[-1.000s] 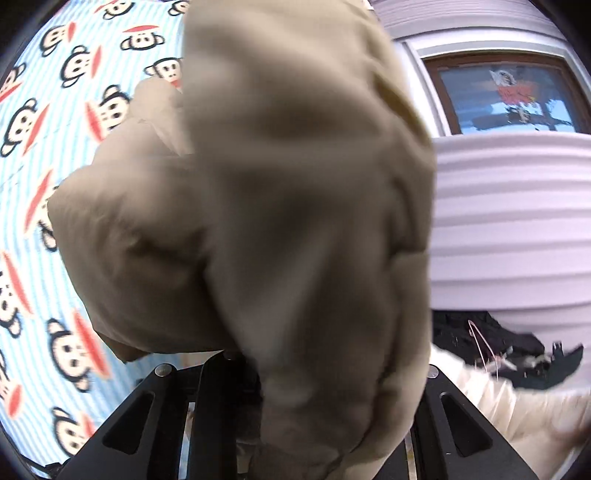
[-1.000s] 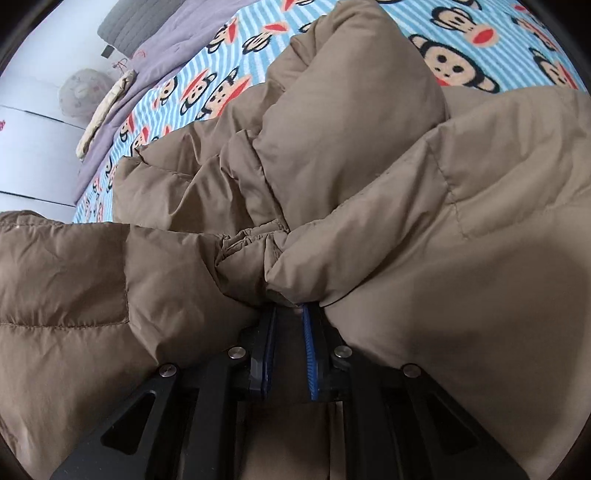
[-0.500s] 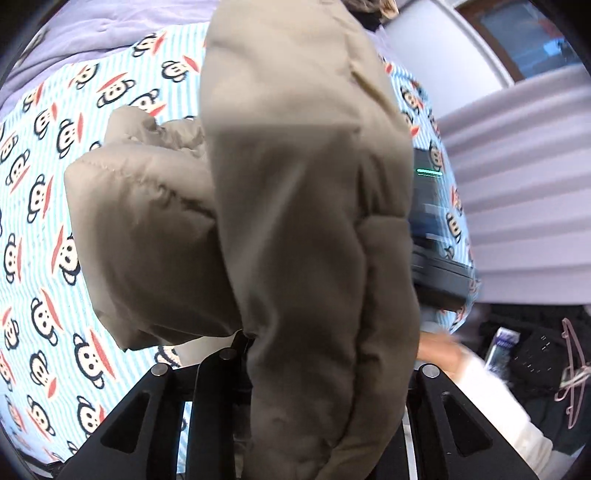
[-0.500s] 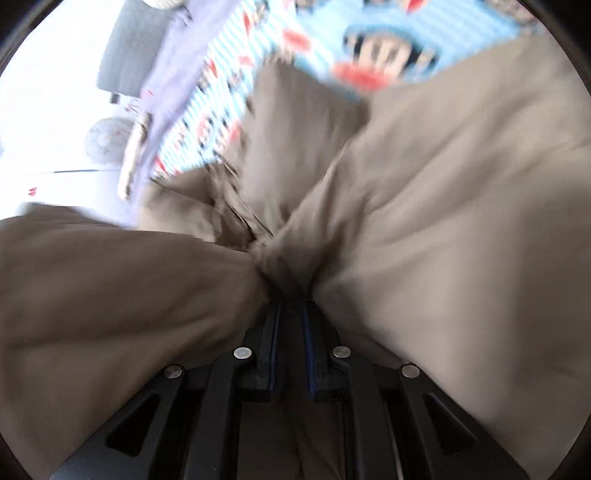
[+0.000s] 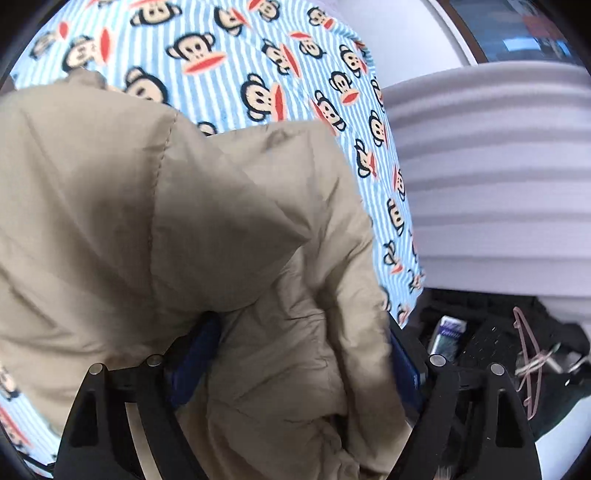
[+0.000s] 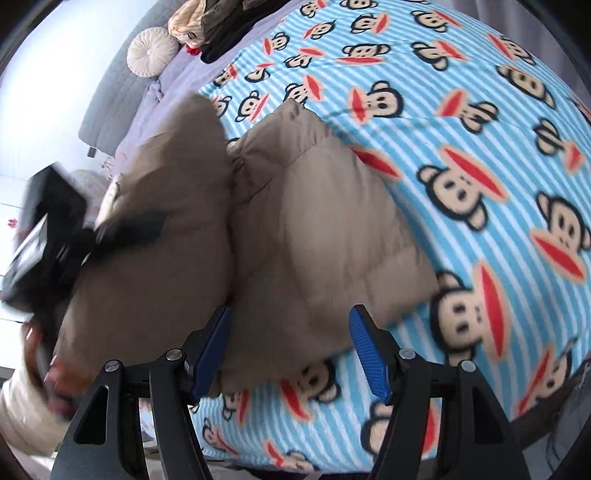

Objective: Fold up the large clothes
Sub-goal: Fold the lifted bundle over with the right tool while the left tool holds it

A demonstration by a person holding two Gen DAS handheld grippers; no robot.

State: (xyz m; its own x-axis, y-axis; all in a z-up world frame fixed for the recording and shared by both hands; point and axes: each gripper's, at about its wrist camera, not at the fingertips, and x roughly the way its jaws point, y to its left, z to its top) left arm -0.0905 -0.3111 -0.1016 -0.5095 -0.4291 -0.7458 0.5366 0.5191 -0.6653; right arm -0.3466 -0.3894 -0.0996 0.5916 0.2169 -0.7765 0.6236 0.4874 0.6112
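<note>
A tan puffer jacket lies bunched on the blue striped monkey-print blanket. My left gripper is opening; its blue pads stand wide apart with a thick fold of the jacket loose between them. In the right wrist view the jacket rests folded on the blanket. My right gripper is opening too, just over the jacket's near edge, pads clear of the cloth. The left gripper shows blurred at the left there, held by a hand in a cream sleeve.
A white ribbed panel borders the bed on the right, with a dark heap and a pink hanger below it. At the bed's far end lie a round cushion, piled clothes and a lilac sheet.
Both grippers were shut on jacket folds and have opened. The jacket has come down from hanging onto the blanket. The right gripper has pulled back and up from it.
</note>
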